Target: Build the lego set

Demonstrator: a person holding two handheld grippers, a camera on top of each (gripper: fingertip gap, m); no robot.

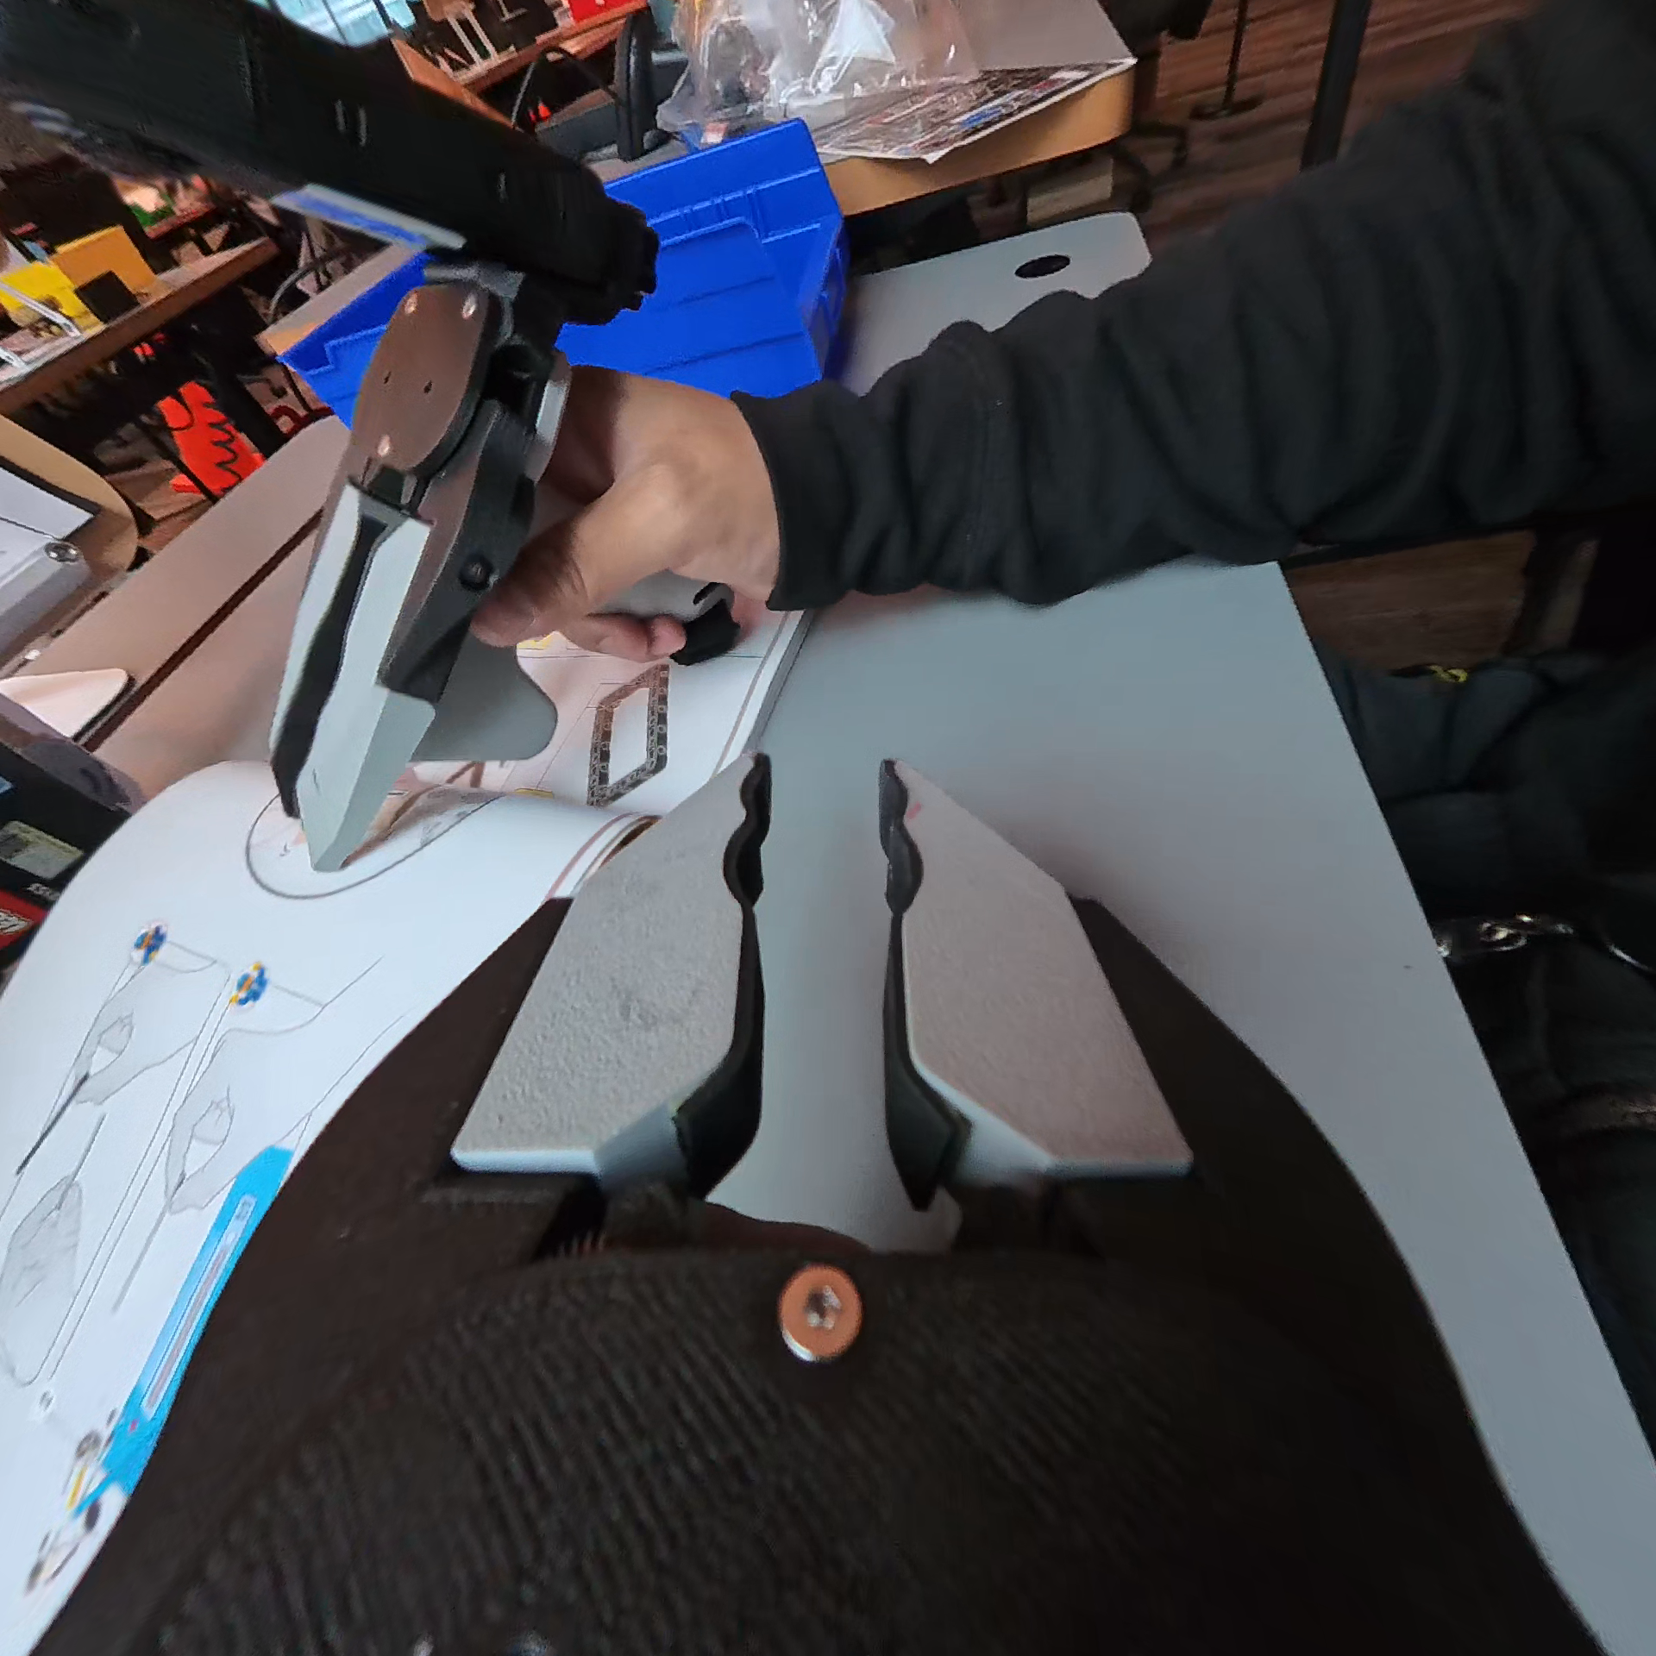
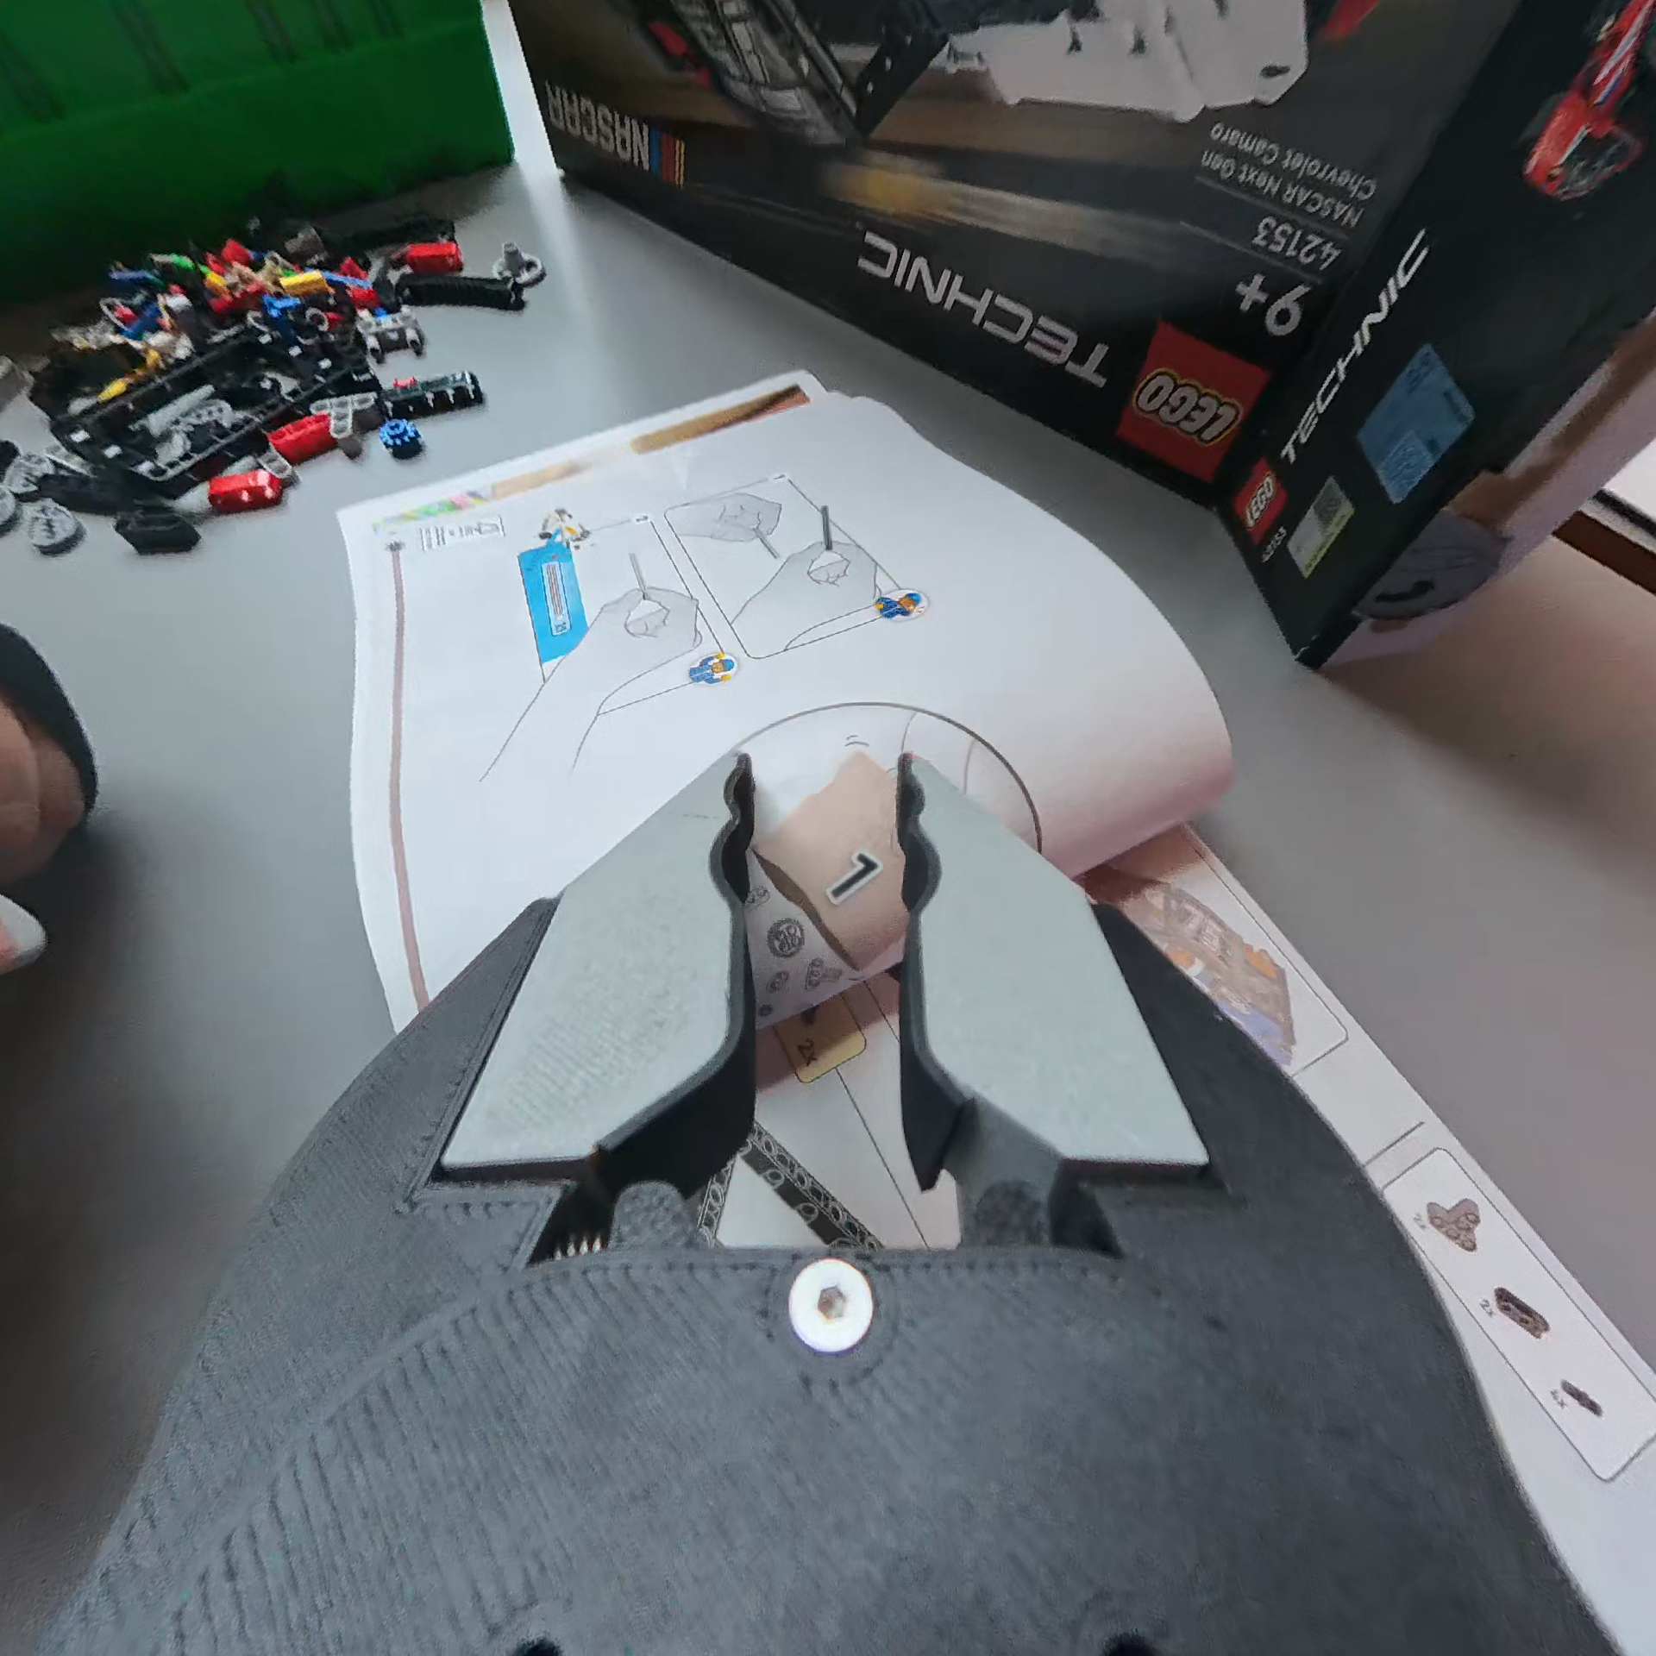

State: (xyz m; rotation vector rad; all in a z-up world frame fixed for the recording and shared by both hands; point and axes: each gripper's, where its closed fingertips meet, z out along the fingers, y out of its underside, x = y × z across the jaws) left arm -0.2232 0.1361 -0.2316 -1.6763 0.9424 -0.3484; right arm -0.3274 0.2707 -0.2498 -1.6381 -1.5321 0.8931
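Right hand-held gripper (image 2: 824,789): jaws narrowly parted, empty, tips down on the curled page of the instruction booklet (image 2: 627,717).
Left hand-held gripper (image 1: 824,789): jaws narrowly parted, empty, over the bare grey tabletop (image 1: 1120,806) just beside the booklet's edge.
Lego pieces (image 2: 233,385): loose heap ahead-left of the right hand-held gripper.
Set box (image 2: 1075,224): ahead-right, beyond the booklet.
Green bin (image 2: 224,116): behind the heap.
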